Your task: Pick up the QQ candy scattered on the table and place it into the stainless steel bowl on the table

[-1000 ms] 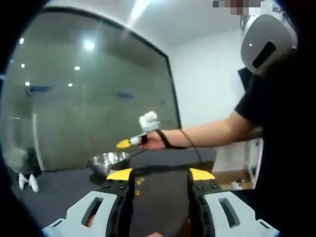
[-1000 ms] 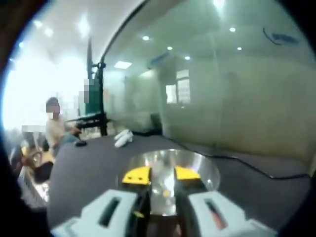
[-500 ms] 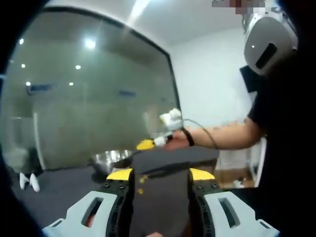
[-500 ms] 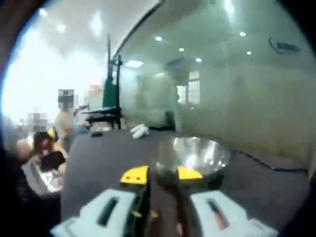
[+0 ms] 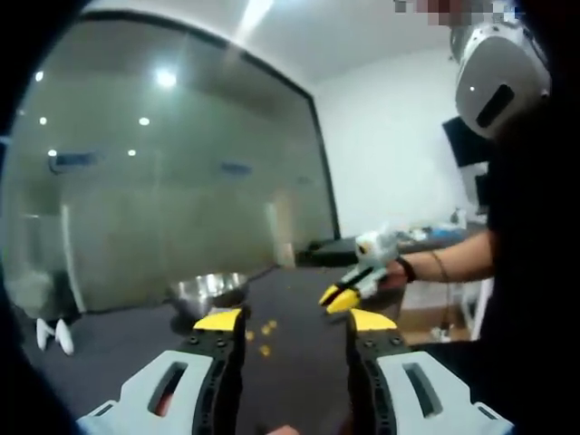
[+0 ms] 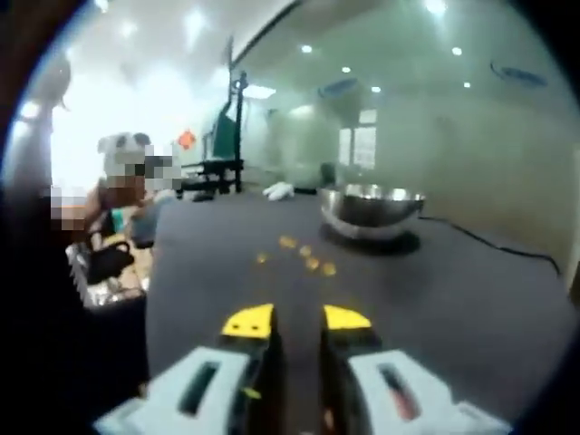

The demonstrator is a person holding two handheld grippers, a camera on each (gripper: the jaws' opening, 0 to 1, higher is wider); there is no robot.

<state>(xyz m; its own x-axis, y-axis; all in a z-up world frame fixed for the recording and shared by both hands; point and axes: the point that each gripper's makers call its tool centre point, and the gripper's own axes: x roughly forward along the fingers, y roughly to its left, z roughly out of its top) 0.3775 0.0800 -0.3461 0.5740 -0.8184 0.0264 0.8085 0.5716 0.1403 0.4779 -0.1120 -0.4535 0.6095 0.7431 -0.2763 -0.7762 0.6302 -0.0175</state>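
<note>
We work on a dark table [image 6: 471, 299], and on it, toward the far side in the right gripper view, sits the stainless steel bowl [image 6: 372, 210] — upright, shiny, with a dark cable trailing off behind it. It also shows in the left gripper view, beyond our left jaws. Just in front of the bowl lie the QQ candies [image 6: 306, 256], a loose scatter of small yellow pieces, near one another but apart from the bowl's foot.

Our right gripper [image 6: 297, 319] points toward that scatter with its jaws a narrow gap apart and nothing between them; the left gripper [image 5: 294, 320] stands wider open, also empty.

We judge each candy to be very light, soft and springy, perhaps a little slick — so a hard pinch could squirt it sideways. Best to take one piece at a time across its middle, tips low to the tabletop, with a gentle squeeze.
</note>
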